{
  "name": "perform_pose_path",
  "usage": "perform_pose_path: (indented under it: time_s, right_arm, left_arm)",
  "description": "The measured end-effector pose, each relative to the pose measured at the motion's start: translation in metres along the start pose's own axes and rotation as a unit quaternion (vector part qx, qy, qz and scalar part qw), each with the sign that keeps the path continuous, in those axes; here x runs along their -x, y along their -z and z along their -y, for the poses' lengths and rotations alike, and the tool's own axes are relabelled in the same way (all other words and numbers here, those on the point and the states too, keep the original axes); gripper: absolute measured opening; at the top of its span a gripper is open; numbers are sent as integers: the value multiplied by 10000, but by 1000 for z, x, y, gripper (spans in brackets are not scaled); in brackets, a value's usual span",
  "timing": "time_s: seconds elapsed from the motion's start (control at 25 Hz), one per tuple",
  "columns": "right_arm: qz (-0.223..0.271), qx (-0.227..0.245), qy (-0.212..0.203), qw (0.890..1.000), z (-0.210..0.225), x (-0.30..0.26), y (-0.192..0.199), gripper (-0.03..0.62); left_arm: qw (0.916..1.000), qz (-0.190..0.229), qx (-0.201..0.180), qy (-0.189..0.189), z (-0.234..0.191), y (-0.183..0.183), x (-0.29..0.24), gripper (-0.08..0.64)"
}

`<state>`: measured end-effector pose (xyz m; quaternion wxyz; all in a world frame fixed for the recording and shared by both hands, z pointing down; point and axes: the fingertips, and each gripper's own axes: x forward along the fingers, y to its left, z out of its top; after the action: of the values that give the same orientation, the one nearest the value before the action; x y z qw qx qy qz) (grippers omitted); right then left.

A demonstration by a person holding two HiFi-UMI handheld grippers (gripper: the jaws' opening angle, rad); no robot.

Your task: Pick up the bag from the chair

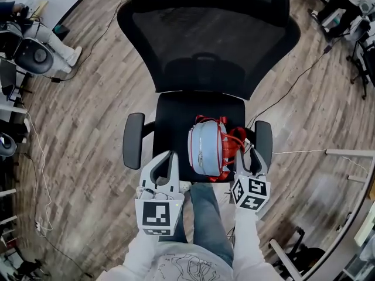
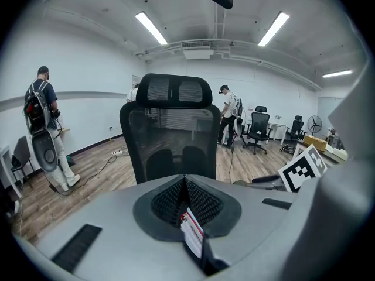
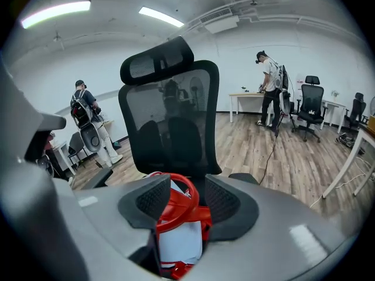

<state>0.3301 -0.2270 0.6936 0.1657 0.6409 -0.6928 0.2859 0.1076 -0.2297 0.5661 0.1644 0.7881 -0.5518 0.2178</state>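
A pale blue bag [image 1: 205, 148] with red straps lies on the right half of the black chair's seat [image 1: 173, 119]. My right gripper [image 1: 249, 156] is at the bag's right side, beside the right armrest. In the right gripper view the gripper [image 3: 186, 201] is open, with the bag's red loop handle [image 3: 176, 206] between its jaws and against the left pad; the pale bag body [image 3: 179, 244] shows below. My left gripper [image 1: 171, 157] hovers at the seat's front left edge, apart from the bag. Its pads [image 2: 186, 183] meet, and a small white and red tag shows in the slot behind them.
The chair's tall mesh back [image 2: 170, 145] and headrest rise just ahead. Armrests [image 1: 133, 139] [image 1: 263, 142] flank the seat. My jeans leg [image 1: 208, 221] is at the seat's front. Cables [image 1: 293, 86] run over the wood floor. People [image 2: 41, 127] and other chairs [image 3: 307, 113] stand further off.
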Motion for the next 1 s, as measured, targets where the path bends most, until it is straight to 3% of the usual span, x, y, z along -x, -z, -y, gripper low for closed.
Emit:
perform_pose_path:
  time_s: [0.12, 0.2, 0.56, 1.0]
  right_arm:
    - [-130, -38, 16, 9999, 2, -10, 9, 184]
    - [-201, -89, 80, 9997, 6, -14, 13, 142]
    - [-664, -130, 117, 9976, 7, -29, 37, 128]
    - [-845, -194, 288, 9958, 4, -29, 42, 58]
  left_arm:
    - [10000, -63, 36, -58, -4, 7, -2, 5]
    - [9999, -91, 64, -88, -5, 9, -3, 5]
    - [9997, -193, 97, -127, -5, 21, -5, 5]
    - [9995, -181, 186, -162, -4, 20, -2, 5]
